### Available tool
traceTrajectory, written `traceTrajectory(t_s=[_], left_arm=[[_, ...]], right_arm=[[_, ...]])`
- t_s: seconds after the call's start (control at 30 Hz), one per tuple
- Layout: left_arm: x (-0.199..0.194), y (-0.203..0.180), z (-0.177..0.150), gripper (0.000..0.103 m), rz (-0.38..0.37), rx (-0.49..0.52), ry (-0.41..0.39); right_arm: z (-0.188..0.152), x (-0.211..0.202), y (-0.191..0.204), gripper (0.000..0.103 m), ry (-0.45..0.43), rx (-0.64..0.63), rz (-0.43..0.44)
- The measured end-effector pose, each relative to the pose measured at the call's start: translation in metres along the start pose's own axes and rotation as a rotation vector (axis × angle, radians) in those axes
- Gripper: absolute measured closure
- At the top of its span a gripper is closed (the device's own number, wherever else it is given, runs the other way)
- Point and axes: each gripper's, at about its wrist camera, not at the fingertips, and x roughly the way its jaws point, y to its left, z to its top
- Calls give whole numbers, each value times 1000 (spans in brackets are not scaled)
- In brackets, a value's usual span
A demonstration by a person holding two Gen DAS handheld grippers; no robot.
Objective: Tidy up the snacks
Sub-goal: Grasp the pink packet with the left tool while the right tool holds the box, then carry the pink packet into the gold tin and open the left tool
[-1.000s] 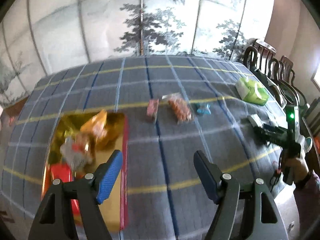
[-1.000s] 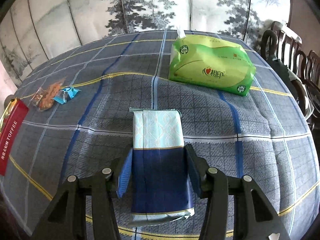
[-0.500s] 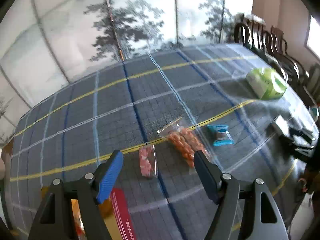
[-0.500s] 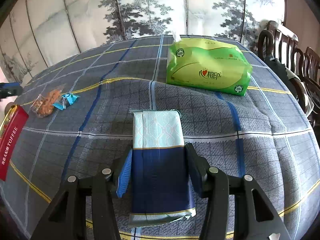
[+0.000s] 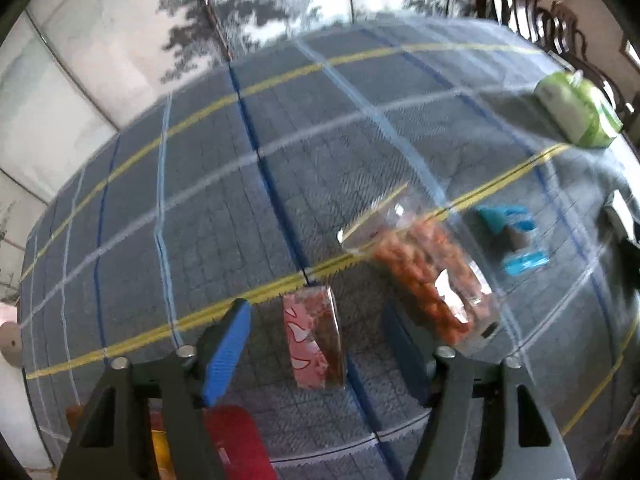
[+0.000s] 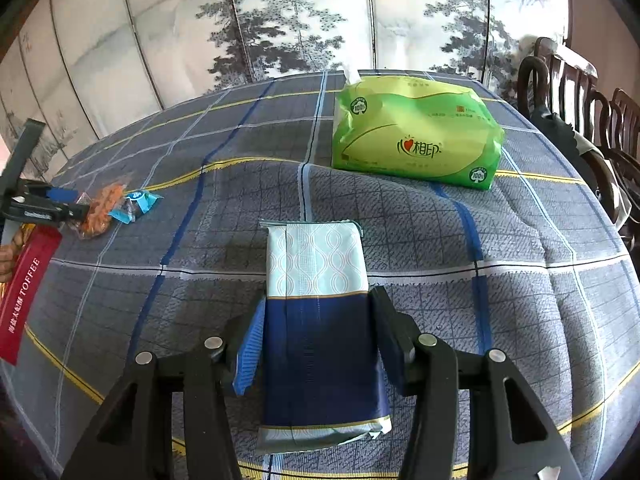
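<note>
Reaching down over the tabletop [image 5: 360,152] with its blue and grey checked cloth, the left gripper [image 5: 316,344] has a small pink and brown snack packet [image 5: 314,344] lying flat between its fingers [image 5: 226,348]. Those fingers are closing in, but they do not touch the packet yet; there is a gap on both sides.

Just beside it, to the right, lies a clear bag of orange snacks [image 5: 432,276]. A little blue candy wrapper [image 5: 514,238] lies past that. At the bottom edge a red box [image 5: 236,436] peeks out, probably where the snacks should go.

The pink packet looks thin, light and crinkly. It should weigh almost nothing, but the shiny wrap may slip. Pinching it across the middle of its long sides seems best, and gently, so the snack inside does not break.

The right gripper [image 6: 316,344] has its fingers pressed on both sides of a soft blue and pale green tissue pack [image 6: 318,320], which rests on the tabletop. A big green tissue bag [image 6: 416,132] sits farther back.
</note>
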Motion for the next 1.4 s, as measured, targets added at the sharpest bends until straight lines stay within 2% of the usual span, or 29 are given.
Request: traceTrajectory(t_s=[0.03, 0.07, 0.13, 0.17, 0.3, 0.53, 0.7, 0.97, 1.4], left_arm=[[2, 1, -1, 75, -29, -13, 2], [0, 2, -2, 80, -33, -32, -9], [-2, -1, -6, 81, 70, -51, -8], [-6, -2, -11, 81, 97, -74, -20], [-44, -12, -46, 81, 83, -194, -67], [-122, -71, -117, 81, 103, -192, -197], [-153, -90, -146, 81, 95, -199, -227], [-180, -92, -186, 81, 110, -228, -247], [-191, -60, -223, 81, 176, -315, -249]], right_arm=[[0, 0, 0, 54, 0, 1, -1], [0, 0, 0, 54, 0, 0, -2], [0, 0, 0, 54, 0, 0, -3], [0, 0, 0, 54, 1, 0, -2], [0, 0, 1, 54, 1, -1, -3], [0, 1, 2, 53, 5, -16, -20], [-1, 2, 7, 53, 13, -42, -55], [-1, 2, 10, 54, 17, -57, -76], [-2, 2, 11, 54, 18, -66, -89]])
